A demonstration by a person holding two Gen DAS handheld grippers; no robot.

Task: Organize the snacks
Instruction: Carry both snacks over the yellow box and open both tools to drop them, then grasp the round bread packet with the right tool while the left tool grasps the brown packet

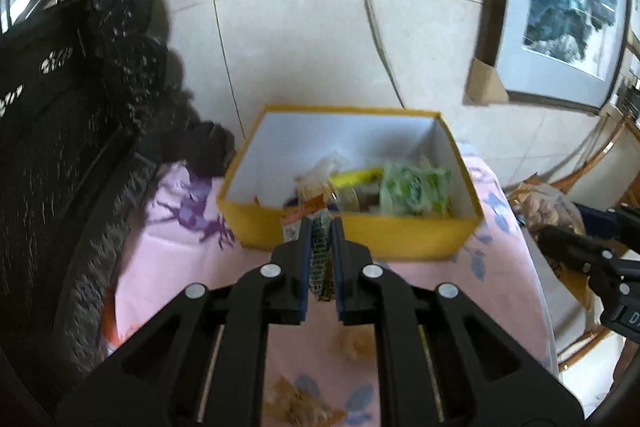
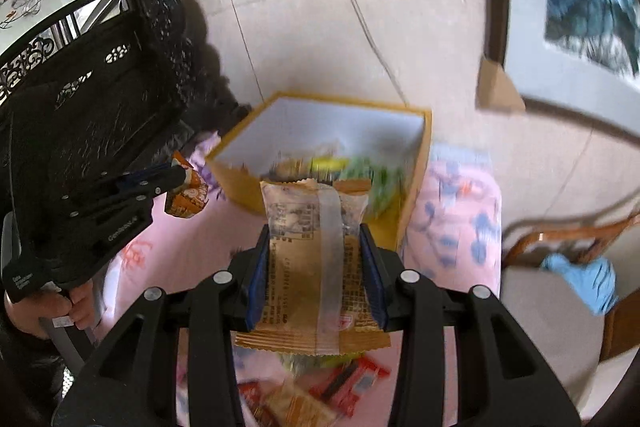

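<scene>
A yellow box (image 1: 360, 233) with a white inside stands on the pink floral cloth, just beyond both grippers. It holds a green packet (image 1: 416, 187), a yellow one (image 1: 356, 175) and other snacks. My left gripper (image 1: 322, 227) is shut on a small orange snack packet (image 1: 294, 223), seen edge-on, in front of the box's near wall. In the right wrist view the same left gripper (image 2: 176, 181) carries that orange packet (image 2: 188, 193) left of the box (image 2: 416, 187). My right gripper (image 2: 314, 231) is shut on a tan-and-clear pastry packet (image 2: 312, 267), held above the cloth near the box's front.
Loose snacks lie on the cloth near me: tan packets (image 1: 296, 403) and red wrappers (image 2: 348, 383). A dark carved chair (image 1: 60, 147) crowds the left. A plugged cable (image 1: 376, 27) runs down the wall behind the box. A wooden chair with blue cloth (image 2: 580, 279) stands at right.
</scene>
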